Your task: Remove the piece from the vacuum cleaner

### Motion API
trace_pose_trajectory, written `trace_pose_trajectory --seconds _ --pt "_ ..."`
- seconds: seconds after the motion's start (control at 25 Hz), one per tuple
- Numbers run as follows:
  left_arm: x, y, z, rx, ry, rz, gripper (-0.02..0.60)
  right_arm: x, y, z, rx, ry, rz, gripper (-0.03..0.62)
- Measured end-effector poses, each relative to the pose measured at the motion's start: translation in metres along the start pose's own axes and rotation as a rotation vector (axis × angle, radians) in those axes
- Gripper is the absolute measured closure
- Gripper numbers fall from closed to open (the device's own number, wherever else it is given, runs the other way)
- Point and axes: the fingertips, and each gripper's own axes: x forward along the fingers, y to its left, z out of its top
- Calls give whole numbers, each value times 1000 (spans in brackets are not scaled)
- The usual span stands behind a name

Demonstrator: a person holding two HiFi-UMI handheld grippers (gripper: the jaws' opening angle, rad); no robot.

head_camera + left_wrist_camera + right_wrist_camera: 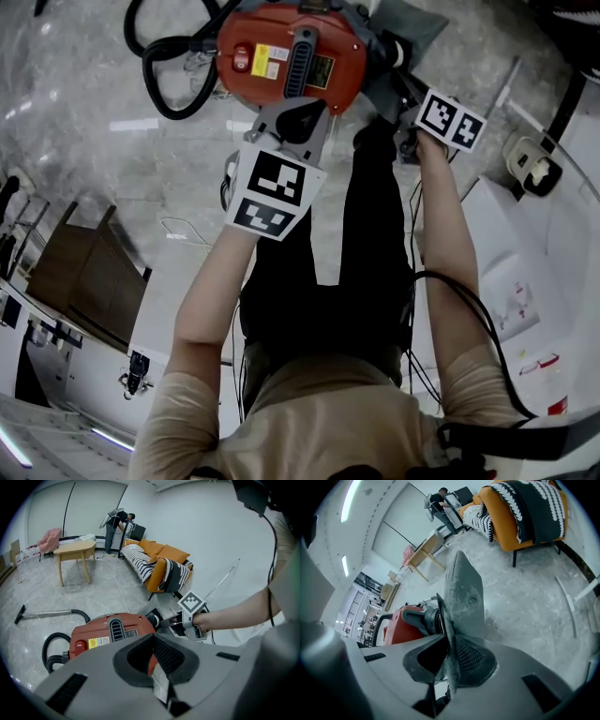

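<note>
Jaws of right gripper: clamped on the piece, a flat, dusty grey panel held edge-on, most of it standing clear beyond the tips. Jaws of left gripper: narrow, almost together, with a sliver of red shell and a pale label strip showing between the pads. Judged pinched on the near edge of the vacuum cleaner.

Vacuum cleaner: red canister, sitting on the marble floor directly ahead of the person. Black hose looped off its left end.

Piece: at the canister's right end, beside the black coupling. Its edge lies against that coupling. Can't tell whether it is seated there or already free.

Step in hand, as judged: separating the piece while the left gripper braces the body.

Notes for doing it well:
- Keep the left grip firm and low so the canister does not roll or swing toward the pull.
- Draw the piece straight away from the coupling, along its own plane. A twist would likely jam a flat panel or bend it.
- Right grip sits near one edge, so expect the panel to pivot. Pull slowly.
- Dust coating suggests a slippery, shedding surface. Avoid jerks.
</note>
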Motion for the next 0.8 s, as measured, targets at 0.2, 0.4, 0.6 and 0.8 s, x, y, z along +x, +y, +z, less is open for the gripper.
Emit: trace_pose_trajectory --seconds 0.2,0.4,0.6,0.8 --pt "-3 -5 -5 -19 -13 2 578 3 -2 -1 248 -3 86 532" --pt "-10 -9 -13 -31 -17 6 578 3 -3 -1 348 16 108 526" --pt "-16 -6 -18 -34 -20 14 578 3 1 -3 -227 193 -60 549" --pt "-17 -6 -19 -38 -22 12 578 2 1 -4 -304 205 -76 549"
